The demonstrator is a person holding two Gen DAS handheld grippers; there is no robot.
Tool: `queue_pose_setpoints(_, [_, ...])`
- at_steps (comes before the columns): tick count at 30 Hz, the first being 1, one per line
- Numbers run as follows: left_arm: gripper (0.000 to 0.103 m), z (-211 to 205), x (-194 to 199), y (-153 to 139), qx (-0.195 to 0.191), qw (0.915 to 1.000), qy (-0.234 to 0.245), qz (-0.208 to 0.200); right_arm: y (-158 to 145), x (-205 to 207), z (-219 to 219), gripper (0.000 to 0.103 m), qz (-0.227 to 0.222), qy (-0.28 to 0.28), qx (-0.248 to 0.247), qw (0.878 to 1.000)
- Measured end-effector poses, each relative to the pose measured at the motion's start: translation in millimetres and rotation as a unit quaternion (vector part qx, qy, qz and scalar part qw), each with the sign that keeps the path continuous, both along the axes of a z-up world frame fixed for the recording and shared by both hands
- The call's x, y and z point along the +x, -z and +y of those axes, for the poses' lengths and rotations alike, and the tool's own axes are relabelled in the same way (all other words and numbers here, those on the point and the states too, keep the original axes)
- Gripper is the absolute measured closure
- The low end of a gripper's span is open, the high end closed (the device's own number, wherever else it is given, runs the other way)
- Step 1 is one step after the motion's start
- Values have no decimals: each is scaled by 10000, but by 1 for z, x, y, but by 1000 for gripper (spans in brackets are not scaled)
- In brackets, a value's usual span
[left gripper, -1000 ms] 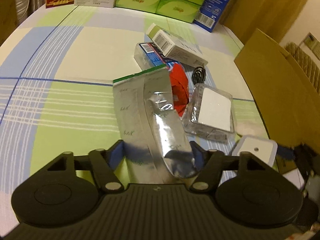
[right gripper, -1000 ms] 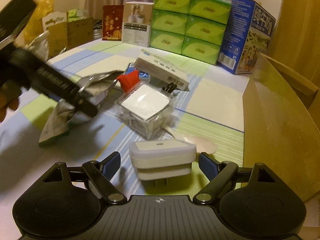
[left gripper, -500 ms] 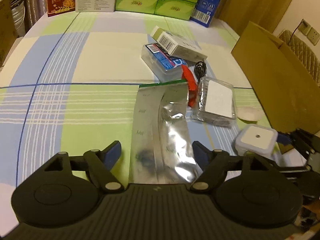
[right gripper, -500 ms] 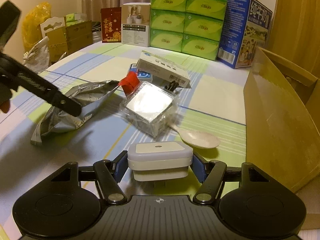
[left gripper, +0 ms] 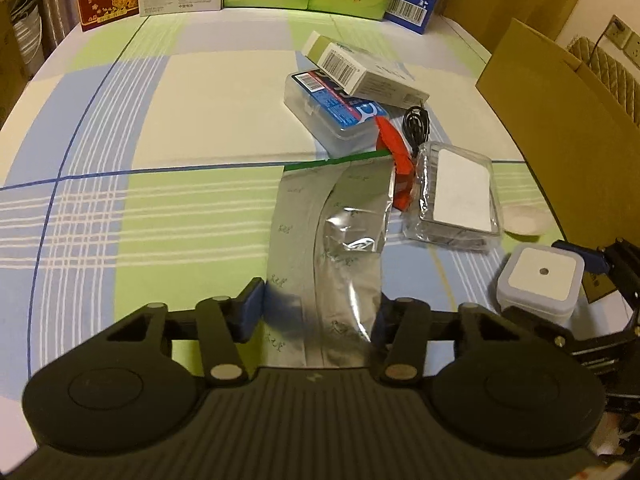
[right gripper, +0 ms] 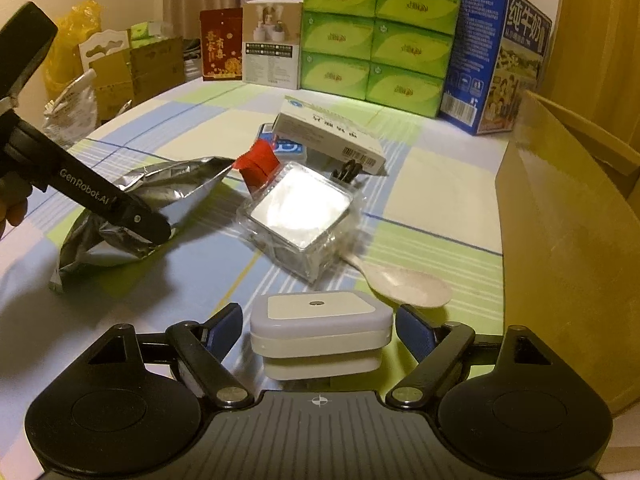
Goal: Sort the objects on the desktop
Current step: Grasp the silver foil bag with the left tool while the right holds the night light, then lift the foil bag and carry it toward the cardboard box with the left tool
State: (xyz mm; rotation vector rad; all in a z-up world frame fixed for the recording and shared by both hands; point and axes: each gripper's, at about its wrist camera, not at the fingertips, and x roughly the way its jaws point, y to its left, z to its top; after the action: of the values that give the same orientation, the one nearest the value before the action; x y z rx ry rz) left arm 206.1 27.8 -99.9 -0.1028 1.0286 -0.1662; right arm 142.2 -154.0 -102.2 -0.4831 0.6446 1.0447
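A silver foil pouch [left gripper: 332, 240] with a green top edge lies between the fingers of my left gripper [left gripper: 316, 314]; the jaws stand either side of its near end, touching or nearly so. It also shows in the right wrist view [right gripper: 132, 216] under the left gripper [right gripper: 152, 228]. A white square plug-in night light [right gripper: 320, 328] sits between the fingers of my right gripper [right gripper: 318, 330], with small gaps on both sides. It also shows in the left wrist view [left gripper: 538, 282].
A pile holds a clear box with a white card [left gripper: 456, 196], a red piece [left gripper: 396, 160], a blue-labelled clear case [left gripper: 336, 114], a white medicine box [left gripper: 360, 72], a black cable [left gripper: 416, 122] and a pale spoon [right gripper: 404, 288]. An open cardboard box [right gripper: 560, 216] stands right. Green tissue packs [right gripper: 376, 36] line the back.
The right gripper's jaws have opened slightly off the night light after closing on it. The left gripper's jaws have closed in on the pouch, which has been lowered flat onto the table.
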Motion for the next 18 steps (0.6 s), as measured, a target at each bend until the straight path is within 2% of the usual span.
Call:
queue_pose_setpoints(3, [63,-4,-2,-1,146,9999,46,-16,1,0,2,24,-15,19,-2,10000])
queue_pose_setpoints(4, [66,-4,-3,-1,174,9998,27,-21,1,0,2,34,-1,36,-11,10000])
queue_pose_setpoints(5, [69,-4,-4,-3,167,9999,18,-34,0,1,3,38,16,52,-8,10000])
queue_pose_setpoints(7, [71,-3,-7,-5,124,9999,-10,-47,0,1,3,41,36,70,5,10000])
queue_pose_setpoints(18, [73,-2,-20,-18,168,9997,-121,-149,-13,-6,-6,41,-86,156,133,9998])
